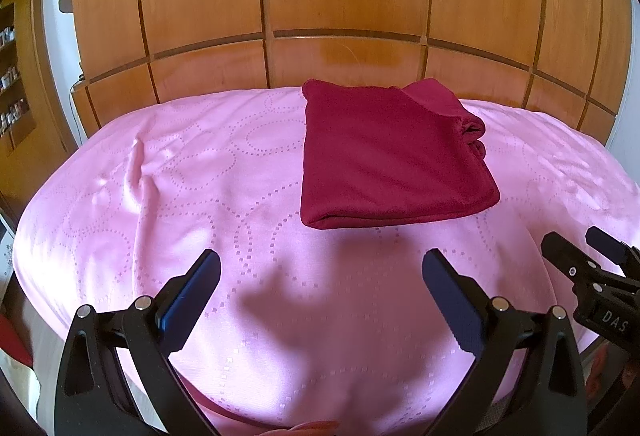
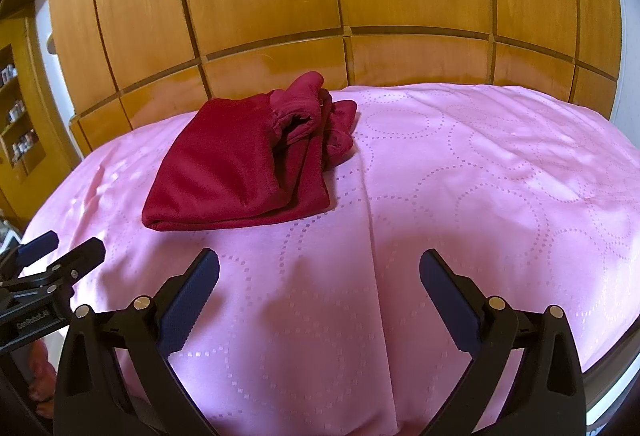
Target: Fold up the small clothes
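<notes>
Folded garment (image 1: 390, 155) mid-bedspread (image 1: 200, 195); grippers (image 1: 320, 276) apart

Both tools share one build. The left gripper (image 1: 320, 276) has matte black triangular arms with long cut-out slots, round silver screw heads at the pivots, and dark blue ribbed pads on its fingers (image 1: 200, 284). The right gripper (image 2: 319, 276) looks identical, blue pads (image 2: 444, 284) included. Seen from the left camera, its black body carries white letters "DAS"; from the right camera the left one's body seems to read "GenRobot.AI", though the print is small.
</notes>
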